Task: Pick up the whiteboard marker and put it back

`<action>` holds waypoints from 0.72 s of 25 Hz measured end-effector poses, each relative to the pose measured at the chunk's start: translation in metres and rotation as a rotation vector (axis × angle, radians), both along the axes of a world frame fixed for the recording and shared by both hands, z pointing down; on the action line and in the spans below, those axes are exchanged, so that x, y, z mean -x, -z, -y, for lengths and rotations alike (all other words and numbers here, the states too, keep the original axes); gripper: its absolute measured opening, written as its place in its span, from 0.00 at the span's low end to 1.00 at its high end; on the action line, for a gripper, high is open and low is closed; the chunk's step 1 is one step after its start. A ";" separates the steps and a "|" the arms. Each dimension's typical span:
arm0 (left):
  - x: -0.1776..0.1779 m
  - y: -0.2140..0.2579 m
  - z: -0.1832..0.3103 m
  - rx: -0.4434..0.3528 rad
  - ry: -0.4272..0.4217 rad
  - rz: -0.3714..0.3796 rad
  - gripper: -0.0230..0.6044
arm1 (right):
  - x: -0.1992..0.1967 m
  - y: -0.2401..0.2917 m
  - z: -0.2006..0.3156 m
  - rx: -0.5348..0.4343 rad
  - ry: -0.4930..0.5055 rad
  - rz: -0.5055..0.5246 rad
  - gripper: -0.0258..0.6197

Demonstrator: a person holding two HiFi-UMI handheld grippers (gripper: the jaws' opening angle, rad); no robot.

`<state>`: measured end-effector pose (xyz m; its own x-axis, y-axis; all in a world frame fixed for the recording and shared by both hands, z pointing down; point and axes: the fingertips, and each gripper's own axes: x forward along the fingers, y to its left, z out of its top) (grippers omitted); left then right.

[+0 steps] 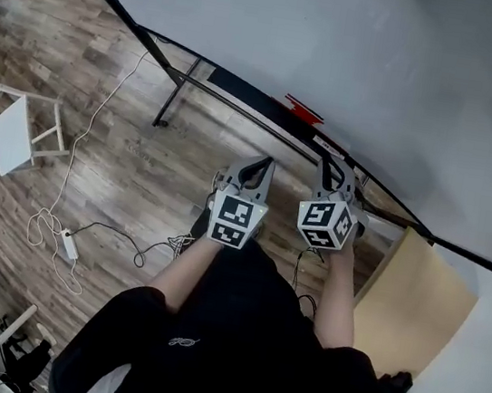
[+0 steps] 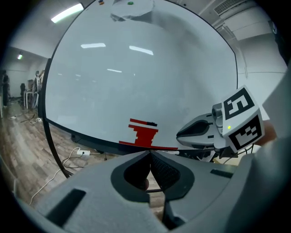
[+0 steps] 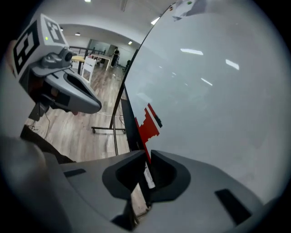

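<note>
A whiteboard marker with a white barrel (image 1: 327, 145) lies on the dark tray (image 1: 242, 97) along the bottom of the big whiteboard (image 1: 360, 43). In the right gripper view the marker (image 3: 148, 175) shows through the gap behind the jaws, lying along the tray. My right gripper (image 1: 328, 165) (image 3: 148, 154) hovers just over it, jaws shut to a thin slit and holding nothing. My left gripper (image 1: 260, 164) (image 2: 150, 153) is beside it to the left, shut and empty. A red stepped shape (image 2: 144, 133) marks the board above the tray.
The board's stand leg with a wheel (image 1: 168, 102) reaches onto the wood floor. A white stool (image 1: 18, 129) and a cable with a power strip (image 1: 67, 244) lie to the left. A beige panel (image 1: 414, 299) leans at the right.
</note>
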<state>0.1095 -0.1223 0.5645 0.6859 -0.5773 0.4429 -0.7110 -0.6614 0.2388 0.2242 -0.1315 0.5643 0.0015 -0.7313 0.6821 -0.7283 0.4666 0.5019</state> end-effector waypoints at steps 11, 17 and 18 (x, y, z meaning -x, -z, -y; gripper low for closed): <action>0.019 -0.032 0.031 0.050 0.004 0.013 0.04 | -0.005 -0.052 0.024 0.202 0.063 -0.236 0.16; 0.025 -0.048 0.034 0.075 -0.005 0.041 0.04 | -0.011 -0.077 0.029 0.291 0.053 -0.290 0.17; 0.026 -0.049 0.034 0.079 -0.004 0.044 0.04 | -0.012 -0.080 0.030 0.301 0.055 -0.299 0.17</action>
